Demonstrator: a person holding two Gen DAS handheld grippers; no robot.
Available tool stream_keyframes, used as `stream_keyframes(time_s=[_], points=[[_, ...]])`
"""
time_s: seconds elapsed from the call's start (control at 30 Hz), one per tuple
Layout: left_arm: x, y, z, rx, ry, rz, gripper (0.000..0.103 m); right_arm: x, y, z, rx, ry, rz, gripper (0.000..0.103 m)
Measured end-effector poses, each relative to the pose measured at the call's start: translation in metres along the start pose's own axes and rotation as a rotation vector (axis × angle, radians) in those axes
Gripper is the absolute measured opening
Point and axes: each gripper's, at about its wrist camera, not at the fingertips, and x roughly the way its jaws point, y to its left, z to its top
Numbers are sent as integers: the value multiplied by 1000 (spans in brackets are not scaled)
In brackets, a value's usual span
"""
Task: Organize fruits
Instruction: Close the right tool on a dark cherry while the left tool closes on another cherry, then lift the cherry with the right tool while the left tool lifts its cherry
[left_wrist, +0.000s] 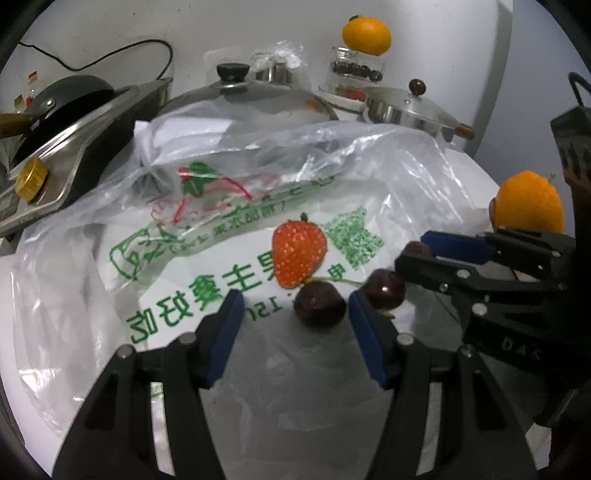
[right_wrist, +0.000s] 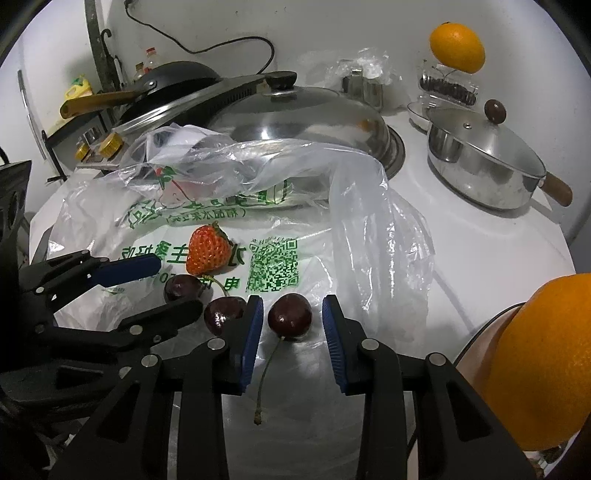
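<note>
the left gripper (left_wrist: 293, 308) is sitting wide open around one dark cherry (left_wrist: 319, 303), not squeezing yet. the right gripper (right_wrist: 291, 319) is gaping open around another cherry (right_wrist: 290, 316). a third cherry (right_wrist: 224, 314) and a strawberry (right_wrist: 206, 251) are lying near the middle of the plastic bag (right_wrist: 369, 229). an orange (right_wrist: 543, 365) is waiting at the bag's right side. nothing looks sorted yet, so almost all the work is left

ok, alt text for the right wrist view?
The right gripper has its open jaws around a dark cherry on a printed plastic bag. Two more cherries and a strawberry lie left, by the left gripper.
</note>
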Motion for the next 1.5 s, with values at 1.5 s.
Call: stream_keyframes(time_s=[1.5], points=[[-4,-3,-4,25,4,-55,41,-4,2,-2,-8,-14,18,33]])
